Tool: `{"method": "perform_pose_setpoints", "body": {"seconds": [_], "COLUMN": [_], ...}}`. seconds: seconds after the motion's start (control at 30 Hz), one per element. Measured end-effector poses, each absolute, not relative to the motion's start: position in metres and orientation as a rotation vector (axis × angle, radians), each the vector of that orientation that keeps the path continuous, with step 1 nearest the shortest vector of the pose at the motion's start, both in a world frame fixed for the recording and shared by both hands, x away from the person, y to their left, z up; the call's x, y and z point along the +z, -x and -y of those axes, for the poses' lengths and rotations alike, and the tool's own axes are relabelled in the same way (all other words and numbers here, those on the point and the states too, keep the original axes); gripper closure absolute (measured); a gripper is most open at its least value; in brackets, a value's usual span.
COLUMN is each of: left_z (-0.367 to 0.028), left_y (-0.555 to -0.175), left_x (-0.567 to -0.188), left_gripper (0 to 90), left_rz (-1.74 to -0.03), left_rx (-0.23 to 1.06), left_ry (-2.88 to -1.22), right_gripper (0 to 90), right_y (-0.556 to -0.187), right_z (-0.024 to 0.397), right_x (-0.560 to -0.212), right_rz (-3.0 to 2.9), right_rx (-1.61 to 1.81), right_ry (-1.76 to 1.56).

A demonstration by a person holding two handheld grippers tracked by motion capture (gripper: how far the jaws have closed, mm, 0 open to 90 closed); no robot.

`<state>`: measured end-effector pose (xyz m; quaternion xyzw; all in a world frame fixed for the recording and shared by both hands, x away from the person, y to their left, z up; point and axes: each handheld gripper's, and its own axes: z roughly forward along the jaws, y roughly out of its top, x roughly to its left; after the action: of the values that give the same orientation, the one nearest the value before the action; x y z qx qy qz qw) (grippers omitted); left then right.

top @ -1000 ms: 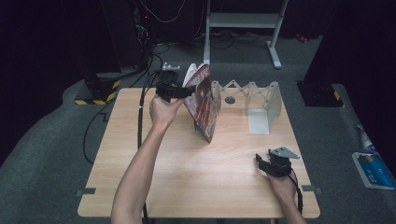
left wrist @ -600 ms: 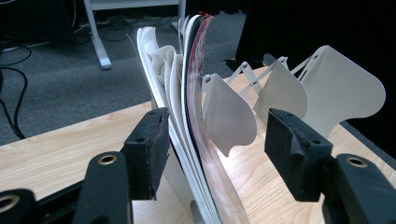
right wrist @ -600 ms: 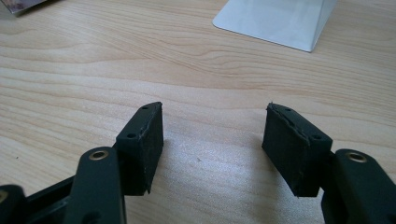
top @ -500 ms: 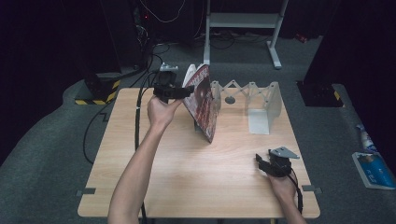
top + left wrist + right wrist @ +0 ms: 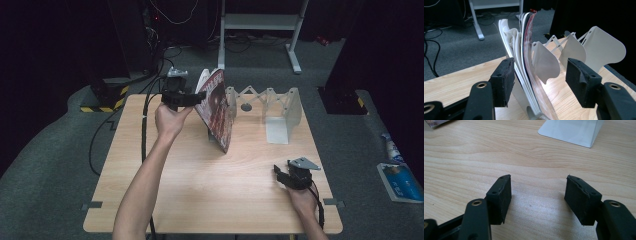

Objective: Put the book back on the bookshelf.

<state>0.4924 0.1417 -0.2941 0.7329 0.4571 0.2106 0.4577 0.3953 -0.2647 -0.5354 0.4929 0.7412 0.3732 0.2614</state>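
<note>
the right hand-held gripper [image 5: 284, 176] rests low at the near right of the bench [image 5: 165, 200], its cable trailing back over the person's hand. in the right gripper view its jaws stand well apart with bare wood between them; the pads [image 5: 500, 198] hold nothing and touch nothing but the bench surface under them.

farther in, toward the middle of the bench, a magazine [image 5: 217, 107] stands tilted on its edge, its red cover facing the near right and its pages fanning open at the top. it leans in the left end of a white folding rack [image 5: 280, 107], whose dividers run off to the right along the far side of the bench.

the left hand-held gripper [image 5: 200, 98] is held up at the far left, pointing right at the magazine. in the left gripper view its jaws are wide apart and straddle the magazine [image 5: 529, 75]: the left pad [image 5: 504, 80] sits just beside the loose white pages, perhaps brushing them, and the right pad is well clear, with a rack divider [image 5: 545, 62] in the gap. the magazine is not clamped.
</note>
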Motion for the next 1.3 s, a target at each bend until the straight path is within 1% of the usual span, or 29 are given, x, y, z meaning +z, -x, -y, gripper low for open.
{"method": "perform_pose_setpoints", "body": {"seconds": [0.57, 1.3], "left_z": [-0.159, -0.179], "left_y": [-0.483, -0.469], "left_x": [-0.295, -0.29], "left_gripper": [40.1, 40.6], "left_rz": [-1.136, -1.13], "left_rx": [0.513, 0.516], "left_ry": [-1.756, -1.732], "right_gripper": [37.8, 37.7], "right_y": [-0.395, -0.395], "right_z": [0.265, 0.265], "right_x": [-0.535, -0.535], "right_rz": [-2.006, -2.009], "right_rx": [1.01, 1.012], "right_ry": [-1.334, -1.33]}}
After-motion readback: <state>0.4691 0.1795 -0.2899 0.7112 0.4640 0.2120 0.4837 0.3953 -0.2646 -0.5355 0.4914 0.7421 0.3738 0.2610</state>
